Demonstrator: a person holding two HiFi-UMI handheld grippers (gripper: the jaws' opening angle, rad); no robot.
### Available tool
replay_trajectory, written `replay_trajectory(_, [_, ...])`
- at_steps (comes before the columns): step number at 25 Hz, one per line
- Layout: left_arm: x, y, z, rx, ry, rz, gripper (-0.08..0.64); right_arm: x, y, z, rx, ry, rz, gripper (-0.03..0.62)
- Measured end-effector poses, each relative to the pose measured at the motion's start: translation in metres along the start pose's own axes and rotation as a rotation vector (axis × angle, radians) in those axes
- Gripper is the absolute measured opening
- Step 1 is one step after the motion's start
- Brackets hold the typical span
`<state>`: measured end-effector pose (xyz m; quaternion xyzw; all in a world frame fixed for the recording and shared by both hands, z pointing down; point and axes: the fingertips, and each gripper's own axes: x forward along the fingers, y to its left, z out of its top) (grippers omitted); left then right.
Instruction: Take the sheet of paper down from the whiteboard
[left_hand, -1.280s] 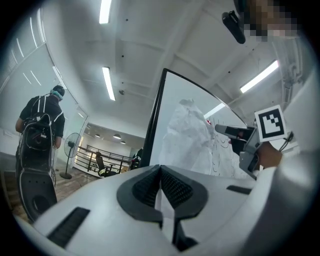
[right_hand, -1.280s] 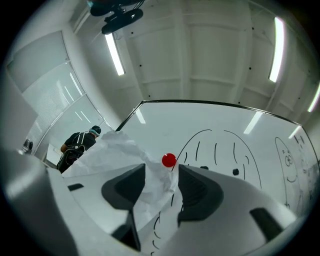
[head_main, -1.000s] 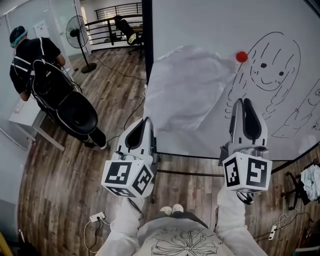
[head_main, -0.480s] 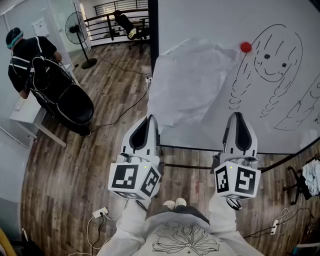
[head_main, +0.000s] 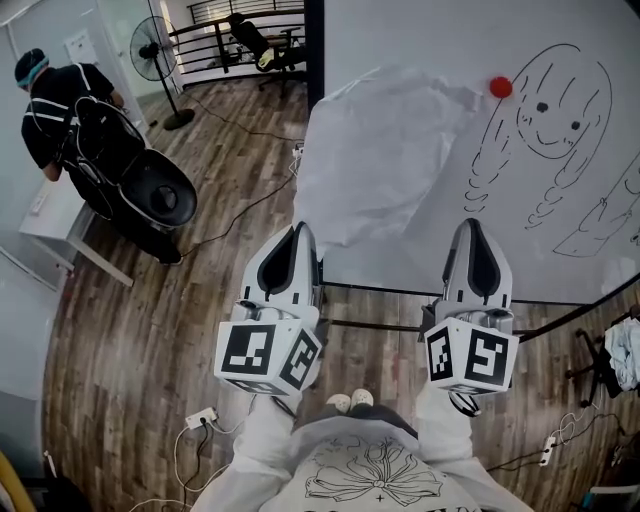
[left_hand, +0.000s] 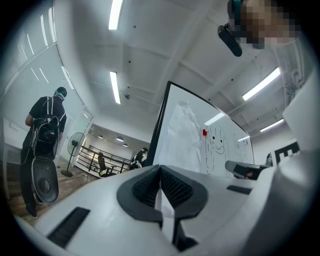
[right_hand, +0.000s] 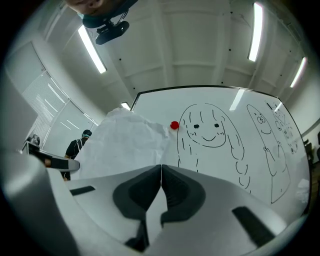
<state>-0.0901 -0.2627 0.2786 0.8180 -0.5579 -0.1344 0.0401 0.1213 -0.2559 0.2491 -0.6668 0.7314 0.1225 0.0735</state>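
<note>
A crumpled white sheet of paper (head_main: 385, 150) hangs on the whiteboard (head_main: 420, 35), pinned at its top right corner by a red magnet (head_main: 501, 87). Both grippers are held low in front of the board, below the sheet and clear of it. My left gripper (head_main: 299, 232) is shut and empty, under the sheet's lower left part. My right gripper (head_main: 470, 228), off to the right below the drawing, has just closed with nothing between its jaws. The left gripper view has the paper (left_hand: 182, 130) and magnet (left_hand: 205, 132) beyond the jaws; the right gripper view has the paper (right_hand: 125, 142) and magnet (right_hand: 174, 125).
A girl with braids is drawn in marker (head_main: 545, 100) right of the magnet. A person in dark clothes (head_main: 55, 95) stands at a black seat at the left. A fan (head_main: 150, 45), an office chair (head_main: 255, 35) and floor cables with a power strip (head_main: 200, 418) are around.
My right gripper has dropped from in front of the board to beside the left one, and its jaws have closed empty. The left gripper has barely moved.
</note>
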Motion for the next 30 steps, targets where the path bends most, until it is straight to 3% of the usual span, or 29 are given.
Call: replay_trajectory(30, [0.008,-0.010,0.000,0.085,0.010,0.010,0.005,0.010,0.013,-0.011,-0.032,0.036,0.037,0.002])
